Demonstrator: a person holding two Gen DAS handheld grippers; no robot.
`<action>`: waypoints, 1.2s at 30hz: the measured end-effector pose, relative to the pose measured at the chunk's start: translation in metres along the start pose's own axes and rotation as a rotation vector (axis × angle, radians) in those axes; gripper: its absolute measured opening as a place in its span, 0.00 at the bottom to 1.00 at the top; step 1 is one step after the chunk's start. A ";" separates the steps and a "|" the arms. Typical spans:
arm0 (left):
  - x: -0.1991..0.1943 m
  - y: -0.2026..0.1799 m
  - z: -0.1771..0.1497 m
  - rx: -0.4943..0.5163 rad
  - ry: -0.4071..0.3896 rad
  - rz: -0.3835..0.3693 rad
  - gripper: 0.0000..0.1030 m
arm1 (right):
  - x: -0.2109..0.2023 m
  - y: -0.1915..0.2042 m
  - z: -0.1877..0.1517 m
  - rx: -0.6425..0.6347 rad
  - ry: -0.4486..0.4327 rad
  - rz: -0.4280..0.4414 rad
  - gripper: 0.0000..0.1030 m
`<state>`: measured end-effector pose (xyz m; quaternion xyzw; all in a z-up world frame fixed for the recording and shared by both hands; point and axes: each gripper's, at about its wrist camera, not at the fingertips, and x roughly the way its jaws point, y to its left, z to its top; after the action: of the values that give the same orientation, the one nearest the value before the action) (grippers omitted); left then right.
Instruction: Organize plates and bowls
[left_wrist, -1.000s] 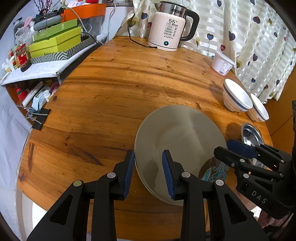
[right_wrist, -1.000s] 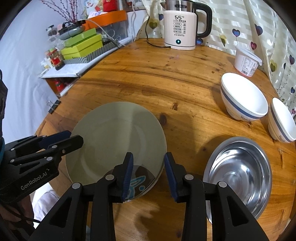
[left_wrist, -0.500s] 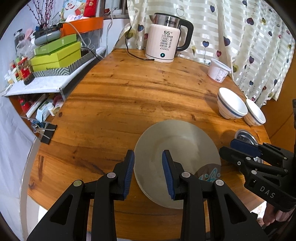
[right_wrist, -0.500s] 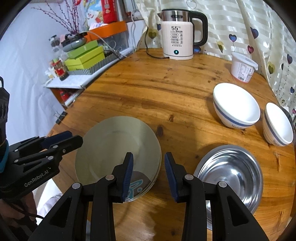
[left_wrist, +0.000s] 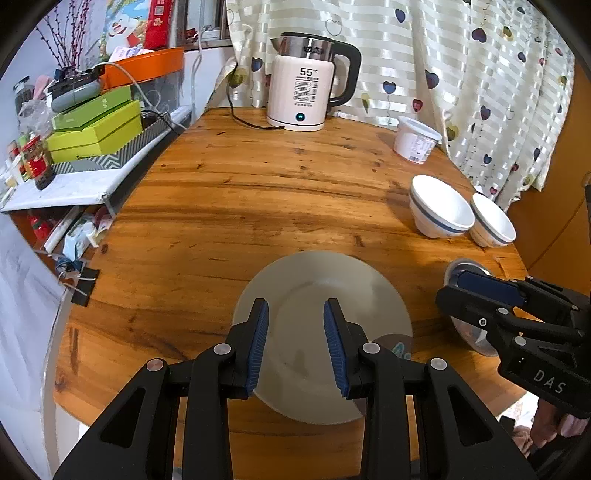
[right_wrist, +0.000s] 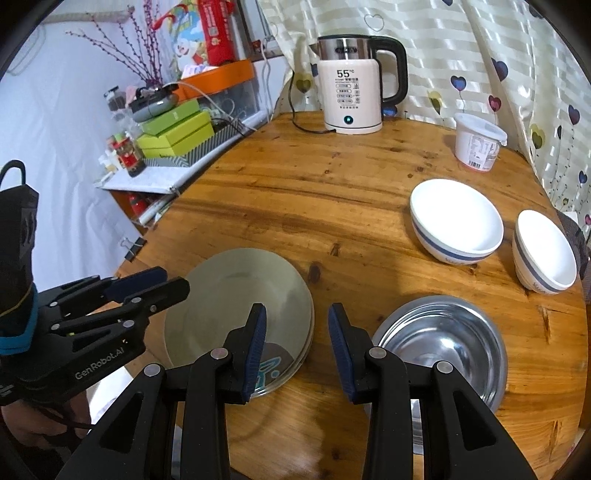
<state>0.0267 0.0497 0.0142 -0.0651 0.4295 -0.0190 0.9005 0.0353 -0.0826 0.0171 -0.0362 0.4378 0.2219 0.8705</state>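
Observation:
A pale grey-green plate (left_wrist: 314, 295) lies on a patterned plate (right_wrist: 271, 363) near the round wooden table's front edge; the stack also shows in the right wrist view (right_wrist: 236, 295). My left gripper (left_wrist: 295, 343) is open and empty above the plate. My right gripper (right_wrist: 297, 343) is open and empty, above the gap between the plate stack and a steel bowl (right_wrist: 443, 343). Two white bowls with blue bands, a larger (right_wrist: 456, 219) and a smaller (right_wrist: 545, 249), stand at the right.
A white electric kettle (right_wrist: 351, 92) with its cord stands at the back of the table (right_wrist: 314, 184). A white plastic tub (right_wrist: 476, 142) stands back right by the curtain. A cluttered shelf with green boxes (right_wrist: 173, 134) is at the left.
Both grippers have pulled back and up from the plate stack, so the plates look smaller and more of the table shows. Both stay open. The dishes have not moved.

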 end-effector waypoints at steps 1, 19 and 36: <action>0.000 0.000 0.000 -0.003 0.001 -0.008 0.31 | -0.002 -0.002 0.000 0.003 -0.002 -0.001 0.33; 0.011 -0.012 0.017 -0.017 0.014 -0.101 0.31 | -0.033 -0.080 -0.004 0.163 -0.047 -0.076 0.33; 0.040 -0.055 0.051 0.044 0.075 -0.187 0.31 | -0.032 -0.136 -0.001 0.291 -0.062 -0.091 0.33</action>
<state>0.0931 -0.0031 0.0222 -0.0846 0.4545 -0.1149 0.8792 0.0744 -0.2169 0.0236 0.0771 0.4362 0.1174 0.8888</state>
